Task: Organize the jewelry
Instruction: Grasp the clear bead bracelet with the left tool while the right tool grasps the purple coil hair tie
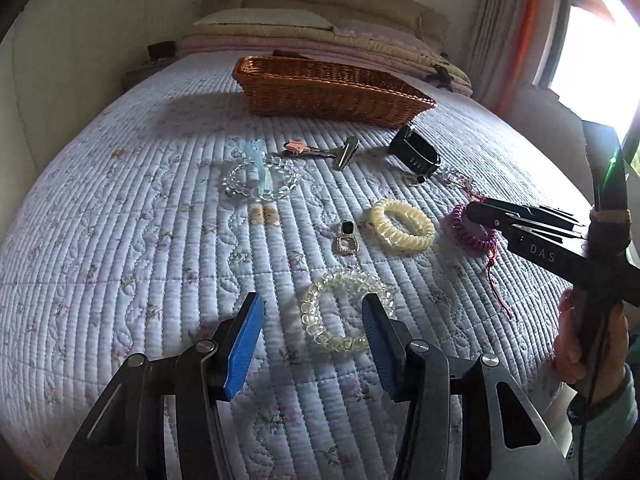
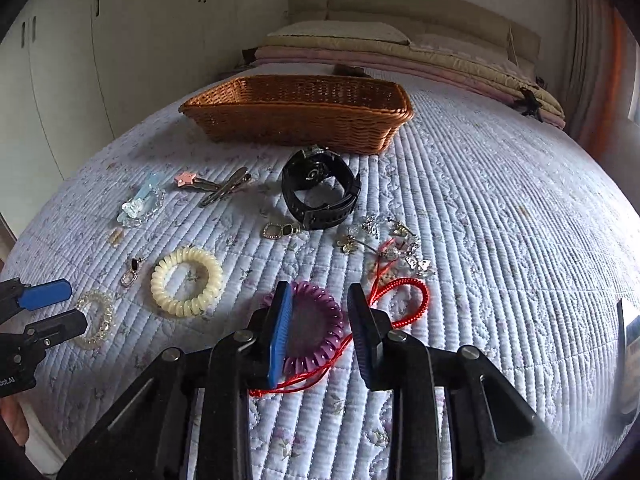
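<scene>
Woven wicker basket point(image 2: 296, 120); quilted matt cloth bedspread point(image 2: 480, 220); glossy plastic coil hair tie point(image 2: 187, 286); matt black watch strap point(image 2: 320, 196).

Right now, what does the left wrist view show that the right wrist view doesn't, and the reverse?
Only the left wrist view: a bright window and the hand holding the right gripper, seen side-on at the purple coil tie.
Only the right wrist view: the watch face-on, the red cord loop and the butterfly charms laid out.
Both: the wicker basket, the cream coil tie, the clear coil tie and the hair clips.
</scene>
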